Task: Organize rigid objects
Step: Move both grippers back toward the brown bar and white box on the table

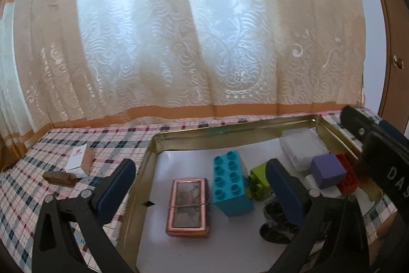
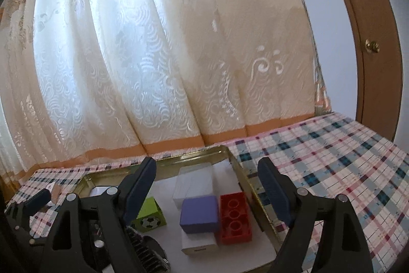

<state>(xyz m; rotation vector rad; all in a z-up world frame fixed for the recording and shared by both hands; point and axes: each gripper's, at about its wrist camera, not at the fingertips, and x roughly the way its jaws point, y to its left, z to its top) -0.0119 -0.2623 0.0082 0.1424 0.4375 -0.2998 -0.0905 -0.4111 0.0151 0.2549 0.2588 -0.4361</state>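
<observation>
While both grippers hang over the gold metal tray [image 1: 153, 145], nothing sits between either pair of fingers: the left gripper [image 1: 202, 186] is spread wide above the tray's near end, and the right gripper [image 2: 208, 189] stands open too, one finger over the tray, the other over the plaid tablecloth [image 2: 345, 157]. Down in the tray, on its white liner, lie a copper-framed case [image 1: 188, 206], a turquoise building block [image 1: 230, 183] and a green cube [image 2: 149, 215] with a football print. Further right, a purple cube [image 2: 199, 214] rests on a white box [image 2: 198, 244], touching a red brick [image 2: 235, 218], with a larger white box [image 2: 194, 183] behind. Off the tray, a small carton [image 1: 79, 160] and a brown bar [image 1: 60, 177] wait on the cloth.
</observation>
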